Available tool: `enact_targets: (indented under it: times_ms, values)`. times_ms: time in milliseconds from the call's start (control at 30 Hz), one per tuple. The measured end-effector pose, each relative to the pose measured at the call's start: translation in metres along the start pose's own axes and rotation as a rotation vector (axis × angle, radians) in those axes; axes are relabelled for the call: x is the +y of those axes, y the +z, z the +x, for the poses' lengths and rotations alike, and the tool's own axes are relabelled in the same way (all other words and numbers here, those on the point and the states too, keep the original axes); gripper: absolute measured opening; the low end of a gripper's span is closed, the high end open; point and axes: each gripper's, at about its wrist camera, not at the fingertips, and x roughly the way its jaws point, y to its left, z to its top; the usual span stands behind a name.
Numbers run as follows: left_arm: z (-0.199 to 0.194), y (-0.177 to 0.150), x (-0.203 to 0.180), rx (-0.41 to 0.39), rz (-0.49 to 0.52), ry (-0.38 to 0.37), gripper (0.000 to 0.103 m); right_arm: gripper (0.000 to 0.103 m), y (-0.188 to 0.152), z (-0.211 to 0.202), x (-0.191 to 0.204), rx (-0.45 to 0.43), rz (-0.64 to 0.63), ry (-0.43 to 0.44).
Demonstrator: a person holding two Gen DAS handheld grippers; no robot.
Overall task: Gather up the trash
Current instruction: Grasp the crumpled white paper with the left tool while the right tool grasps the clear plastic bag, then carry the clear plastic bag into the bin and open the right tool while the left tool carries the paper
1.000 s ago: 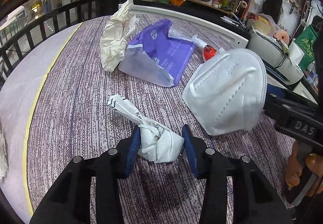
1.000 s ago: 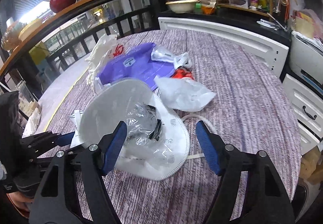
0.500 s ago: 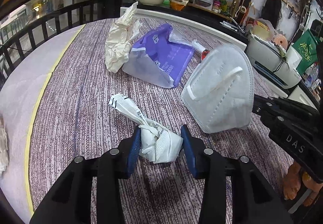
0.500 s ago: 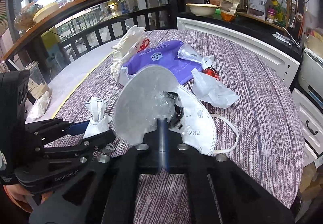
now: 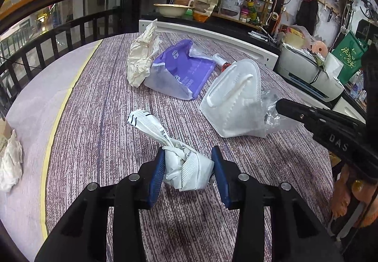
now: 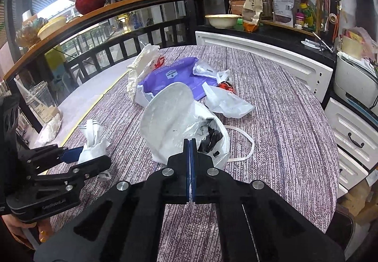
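Observation:
My left gripper [image 5: 187,162] is shut on a crumpled white mask wad [image 5: 186,167], held just above the purple striped tablecloth [image 5: 99,120]; the wad also shows in the right wrist view [image 6: 92,141]. My right gripper [image 6: 190,143] is shut on a clear plastic wrapper [image 6: 196,127] that lies in a white cup-shaped face mask [image 6: 165,117]. The mask [image 5: 236,101] and wrapper [image 5: 271,110] stand tilted up off the cloth. The right gripper's fingers [image 5: 290,108] show at the right of the left wrist view.
A purple package [image 6: 174,75], a cream paper bag [image 5: 141,58], a white plastic bag [image 6: 226,101] and a red wrapper [image 6: 225,87] lie behind. A plastic cup [image 6: 41,103] and tissue [image 5: 9,162] sit at the left edge. White drawers [image 6: 354,141] stand right.
My right gripper went from open to shut on the plastic wrapper and lifted the mask's near edge. My left gripper kept its hold on the wad.

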Motion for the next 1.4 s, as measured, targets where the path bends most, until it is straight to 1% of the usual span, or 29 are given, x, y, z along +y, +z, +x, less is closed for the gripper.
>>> enact_targets:
  times_ms: [100, 200, 267, 333, 400, 467, 500, 567, 667, 700, 733, 767, 800, 833, 867, 967, 1033, 1067, 1100, 1133, 1167, 1200, 1267, 1400]
  values:
    - [0.000, -0.001, 0.002, 0.003, -0.003, 0.000, 0.039, 0.002, 0.002, 0.007, -0.003, 0.005, 0.000, -0.009]
    - [0.000, -0.001, 0.004, 0.003, -0.010, -0.002, 0.039, 0.005, 0.006, 0.014, -0.007, 0.013, 0.029, 0.018]
    - [-0.001, -0.003, 0.005, 0.002, -0.016, -0.002, 0.039, 0.005, 0.009, 0.014, -0.008, 0.009, 0.039, 0.006]
    - [-0.003, -0.004, 0.006, -0.001, -0.017, -0.003, 0.039, 0.005, 0.010, 0.008, -0.012, -0.016, 0.069, 0.003]
    - [-0.004, -0.004, 0.006, -0.003, -0.018, -0.005, 0.039, 0.005, 0.010, 0.002, -0.012, -0.032, 0.060, 0.014]
    - [-0.005, -0.004, 0.006, -0.004, -0.021, -0.009, 0.039, 0.005, 0.009, -0.007, -0.013, -0.059, 0.044, -0.018]
    - [-0.006, -0.004, 0.004, -0.004, -0.019, -0.010, 0.039, 0.004, 0.008, -0.013, -0.015, -0.064, 0.045, -0.015]
    - [-0.006, -0.005, 0.002, -0.005, -0.013, -0.013, 0.039, 0.003, 0.007, -0.021, -0.019, -0.068, 0.049, -0.002]
    - [-0.006, -0.007, -0.004, -0.002, -0.008, -0.022, 0.039, 0.004, 0.005, -0.025, -0.019, -0.062, 0.030, -0.037]
    - [-0.007, -0.007, -0.006, -0.005, -0.006, -0.024, 0.039, 0.006, 0.004, -0.024, -0.020, -0.057, 0.037, -0.030]
    - [-0.007, -0.008, -0.008, -0.006, -0.003, -0.026, 0.039, 0.012, 0.004, -0.023, -0.021, -0.053, 0.046, -0.024]
    - [-0.008, -0.009, -0.010, -0.006, 0.000, -0.028, 0.039, 0.043, 0.003, -0.022, -0.022, -0.049, 0.051, -0.028]
    - [-0.008, -0.009, -0.012, -0.005, 0.003, -0.029, 0.039, 0.083, 0.002, -0.021, -0.023, -0.064, 0.059, -0.063]
    - [-0.008, -0.011, -0.013, -0.004, 0.005, -0.029, 0.039, 0.090, 0.001, -0.021, -0.024, -0.084, 0.063, -0.082]
    - [-0.008, -0.011, -0.014, -0.001, 0.007, -0.030, 0.039, 0.090, 0.001, -0.018, -0.025, -0.087, 0.062, -0.094]
    - [-0.007, -0.014, -0.015, 0.009, 0.011, -0.027, 0.039, 0.086, 0.004, 0.001, -0.026, -0.017, 0.061, -0.088]
    - [-0.006, -0.015, -0.016, 0.013, 0.008, -0.027, 0.039, 0.086, 0.005, 0.012, -0.024, 0.018, 0.046, -0.078]
    - [-0.007, -0.016, -0.016, 0.014, 0.007, -0.027, 0.039, 0.079, 0.005, 0.020, -0.021, 0.045, 0.026, -0.082]
    - [-0.007, -0.017, -0.017, 0.015, 0.007, -0.026, 0.039, 0.060, 0.004, 0.024, -0.019, 0.062, 0.015, -0.091]
    - [-0.007, -0.017, -0.017, 0.017, 0.007, -0.026, 0.039, 0.048, 0.002, 0.028, -0.019, 0.084, 0.009, -0.097]
    - [-0.008, -0.018, -0.017, 0.017, 0.008, -0.027, 0.039, 0.040, 0.000, 0.030, -0.019, 0.096, 0.014, -0.089]
    - [-0.009, -0.019, -0.018, 0.017, 0.012, -0.026, 0.039, 0.039, -0.002, 0.027, -0.020, 0.086, 0.014, -0.086]
    - [-0.011, -0.021, -0.019, 0.016, 0.016, -0.025, 0.039, 0.032, -0.005, 0.018, -0.021, 0.060, 0.022, -0.082]
    - [-0.014, -0.024, -0.021, 0.017, 0.013, -0.030, 0.039, 0.031, -0.010, -0.018, -0.024, -0.025, 0.044, -0.084]
